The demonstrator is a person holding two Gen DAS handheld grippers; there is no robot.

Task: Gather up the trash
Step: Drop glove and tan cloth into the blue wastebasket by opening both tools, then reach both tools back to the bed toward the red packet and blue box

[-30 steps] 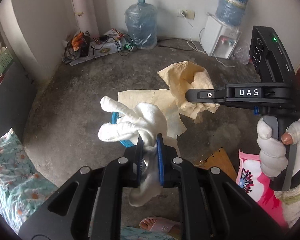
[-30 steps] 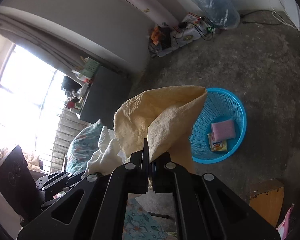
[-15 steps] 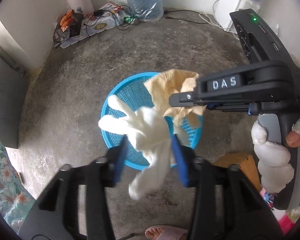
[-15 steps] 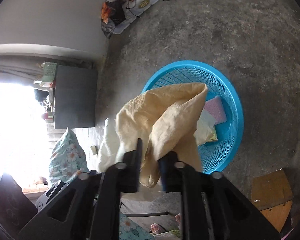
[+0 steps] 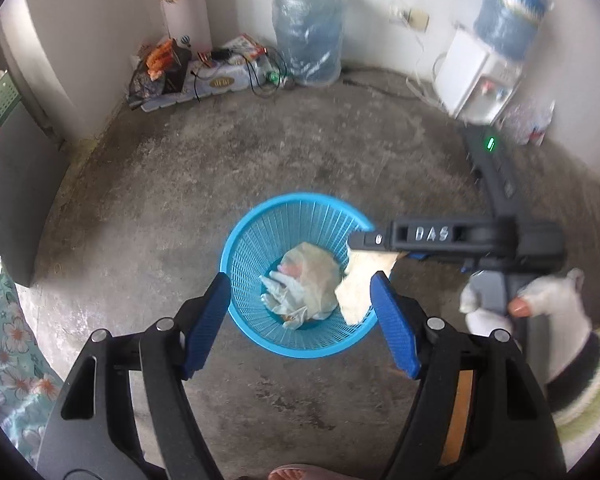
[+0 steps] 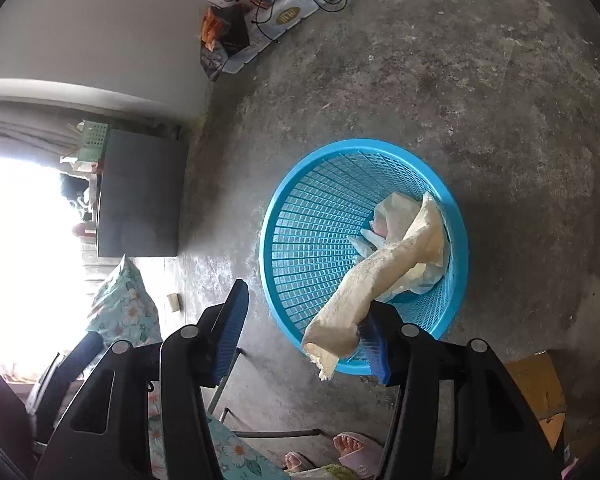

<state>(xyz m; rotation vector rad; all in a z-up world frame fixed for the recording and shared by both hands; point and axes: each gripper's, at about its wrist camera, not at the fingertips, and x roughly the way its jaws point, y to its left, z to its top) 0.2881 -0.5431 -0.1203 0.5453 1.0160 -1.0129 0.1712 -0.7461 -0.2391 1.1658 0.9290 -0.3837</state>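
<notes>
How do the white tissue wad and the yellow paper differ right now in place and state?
The white tissue wad lies crumpled at the bottom of the blue basket; the yellow paper hangs stretched over the rim, draped against one finger of the open right hand-held gripper. The wad touches no gripper; the left hand-held gripper is open and empty. Both are released.

Open hand-held gripper [image 6: 304, 328], yellow cloth [image 6: 384, 276] draped over blue basket [image 6: 300, 240] rim
</notes>
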